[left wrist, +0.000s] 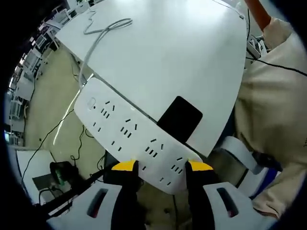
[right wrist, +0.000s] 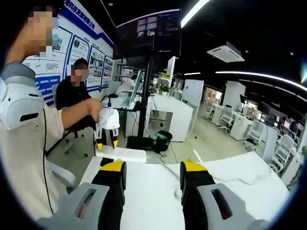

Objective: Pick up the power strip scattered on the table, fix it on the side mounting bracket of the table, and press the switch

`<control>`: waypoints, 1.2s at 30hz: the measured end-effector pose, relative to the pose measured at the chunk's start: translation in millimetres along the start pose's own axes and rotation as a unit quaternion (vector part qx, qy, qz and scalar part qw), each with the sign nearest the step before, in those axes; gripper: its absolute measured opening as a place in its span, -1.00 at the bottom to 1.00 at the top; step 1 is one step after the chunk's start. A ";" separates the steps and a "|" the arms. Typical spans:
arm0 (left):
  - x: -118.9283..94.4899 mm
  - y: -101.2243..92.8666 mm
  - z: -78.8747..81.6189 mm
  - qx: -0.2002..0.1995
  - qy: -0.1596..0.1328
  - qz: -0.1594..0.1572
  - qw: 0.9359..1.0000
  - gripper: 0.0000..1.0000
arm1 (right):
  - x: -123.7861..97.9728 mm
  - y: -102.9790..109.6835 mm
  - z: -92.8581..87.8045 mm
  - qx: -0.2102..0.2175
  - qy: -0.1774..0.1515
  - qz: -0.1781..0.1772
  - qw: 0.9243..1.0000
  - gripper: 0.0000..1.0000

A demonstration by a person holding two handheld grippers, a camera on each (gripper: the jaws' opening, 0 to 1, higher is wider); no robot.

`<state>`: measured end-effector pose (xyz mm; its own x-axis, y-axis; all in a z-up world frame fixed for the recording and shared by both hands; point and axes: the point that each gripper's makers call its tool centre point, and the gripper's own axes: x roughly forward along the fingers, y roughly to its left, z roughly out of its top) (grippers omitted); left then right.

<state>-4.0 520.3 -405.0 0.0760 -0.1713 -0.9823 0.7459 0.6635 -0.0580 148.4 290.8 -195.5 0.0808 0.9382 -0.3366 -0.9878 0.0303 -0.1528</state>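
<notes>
Left tool (left wrist: 158,167): yellow-tipped jaws closed on one end of the power strip (left wrist: 129,132), one jaw on each long edge. In the left gripper view the strip is carried along the edge of the white table (left wrist: 182,52), just beside a black bracket (left wrist: 180,119) that sits at that edge; whether the two touch I cannot tell. The strip is a long white bar with rounded corners, several rows of dark socket slots on its face, and a small switch (left wrist: 92,103) at the far end. A grey cable (left wrist: 103,31) runs from that far end up onto the table and loops there.

Judged step: pick-up done, mounting in hand. Next move calls for lining the strip's back with the bracket and seating it squarely; the grip at one end leaves the long far end free to swing, so alignment needs care. The switch is not yet pressed.

Right tool (right wrist: 149,167): jaws stand apart with nothing between them, over the table. The right gripper view shows the left tool (right wrist: 106,143) ahead, gripping the strip (right wrist: 122,153) from above at the table's far edge, in the person's hand (right wrist: 98,110). The right tool looks free to press the switch later.
</notes>
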 end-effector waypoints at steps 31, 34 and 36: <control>0.9 -6.1 1.6 0.002 0.002 0.001 1.000 -0.13 | 104.5 26.5 10.0 -0.018 0.026 0.095 0.995 -0.18; 1.0 -6.6 1.5 0.002 0.003 0.001 1.000 -0.13 | 111.4 28.4 10.2 -0.018 0.027 0.102 0.994 -0.18; 1.0 -6.9 1.5 0.002 0.002 0.001 1.000 -0.13 | 116.5 29.5 8.8 -0.017 0.027 0.106 0.994 -0.18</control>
<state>-8.1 514.4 -405.3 0.0760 -0.1671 -0.9830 0.7485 0.6609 -0.0545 127.5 404.1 -231.0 -0.1201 0.9021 -0.4145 -0.9785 -0.1780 -0.1039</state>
